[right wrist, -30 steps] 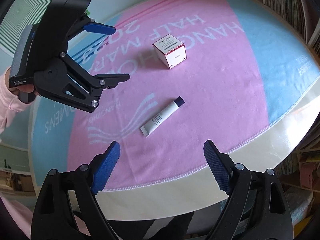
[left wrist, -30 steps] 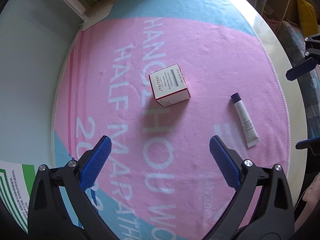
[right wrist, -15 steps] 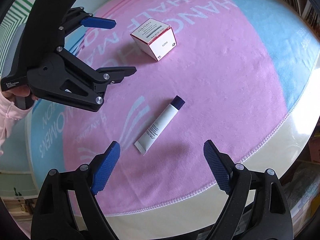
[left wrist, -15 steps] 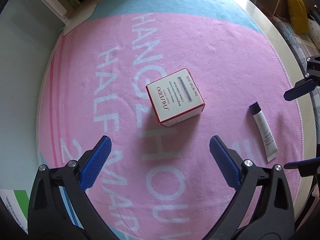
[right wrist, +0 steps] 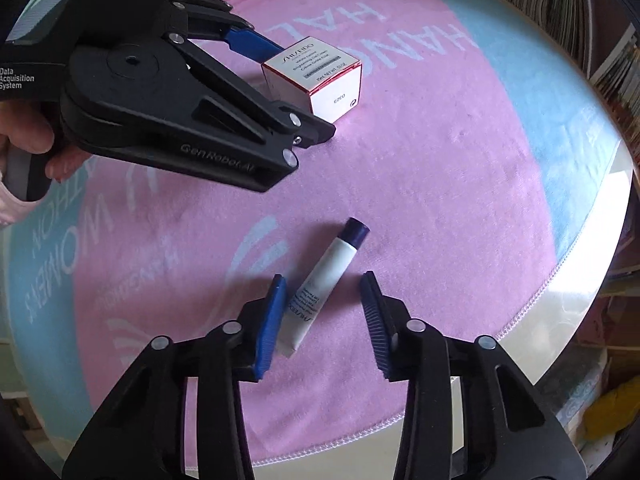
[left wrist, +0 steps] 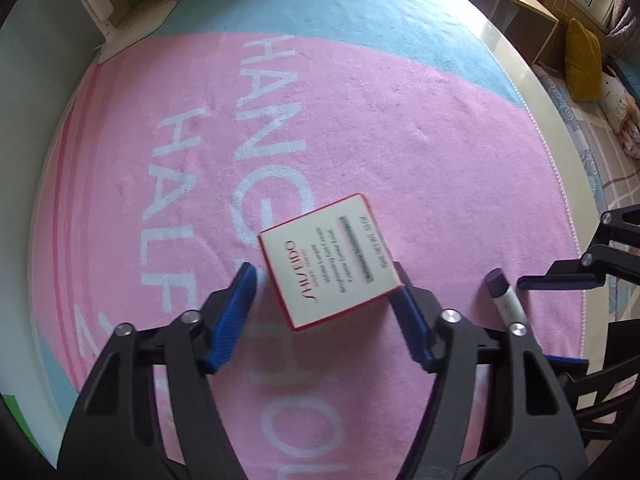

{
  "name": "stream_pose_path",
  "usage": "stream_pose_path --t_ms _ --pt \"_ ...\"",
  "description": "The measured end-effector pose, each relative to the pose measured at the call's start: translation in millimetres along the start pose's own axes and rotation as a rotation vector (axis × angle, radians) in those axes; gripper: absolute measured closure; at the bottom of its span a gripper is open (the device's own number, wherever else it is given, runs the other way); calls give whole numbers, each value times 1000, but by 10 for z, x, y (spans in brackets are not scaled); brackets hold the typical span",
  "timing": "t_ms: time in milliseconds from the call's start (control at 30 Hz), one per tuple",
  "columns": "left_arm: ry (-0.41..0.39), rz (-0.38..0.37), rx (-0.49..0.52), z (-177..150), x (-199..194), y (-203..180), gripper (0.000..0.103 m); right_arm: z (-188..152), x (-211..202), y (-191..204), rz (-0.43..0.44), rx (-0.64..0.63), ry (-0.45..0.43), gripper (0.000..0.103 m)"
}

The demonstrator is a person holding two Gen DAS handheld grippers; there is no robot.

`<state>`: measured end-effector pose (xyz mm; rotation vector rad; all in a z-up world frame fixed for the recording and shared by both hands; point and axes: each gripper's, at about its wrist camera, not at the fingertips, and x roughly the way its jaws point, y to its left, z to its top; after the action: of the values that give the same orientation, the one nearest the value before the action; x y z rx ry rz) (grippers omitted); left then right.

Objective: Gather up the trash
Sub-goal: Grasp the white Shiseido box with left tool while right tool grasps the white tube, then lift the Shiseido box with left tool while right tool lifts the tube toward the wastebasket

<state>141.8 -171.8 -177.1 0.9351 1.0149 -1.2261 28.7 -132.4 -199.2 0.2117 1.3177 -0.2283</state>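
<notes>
On a pink and blue marathon towel (left wrist: 400,128), a small white carton (left wrist: 329,260) edged in red sits near the middle, bracketed by the left gripper (left wrist: 326,284), whose jaws are closing; its right pad meets the carton's corner while the left pad stands just clear. Toward the towel's stitched hem lies a white cosmetic tube (right wrist: 320,292) with a dark cap, between the closing jaws of the right gripper (right wrist: 322,300), neither pad yet pressing on it.
</notes>
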Motion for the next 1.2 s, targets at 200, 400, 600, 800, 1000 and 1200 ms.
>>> stream_pose_path --t_ms 200,400,600,800,1000,1200 --pt "-5 35 16 -9 -40 -74 55 -17 -37 -189 47 26 20 87" --pt "-13 80 13 -17 -226 -167 55 -7 -177 -293 59 27 -6 87" --pt "-28 118 0 -31 -435 -228 55 -11 -387 -433 68 31 -46 87" --pt "-31 152 11 -4 -612 -364 55 -153 -614 -640 70 35 -82 87" --pt "-23 174 38 100 -706 -614 54 -291 -741 -814 73 46 -107 87" --pt "-17 182 72 277 -751 -974 54 -502 -838 -1081 79 81 -130 87"
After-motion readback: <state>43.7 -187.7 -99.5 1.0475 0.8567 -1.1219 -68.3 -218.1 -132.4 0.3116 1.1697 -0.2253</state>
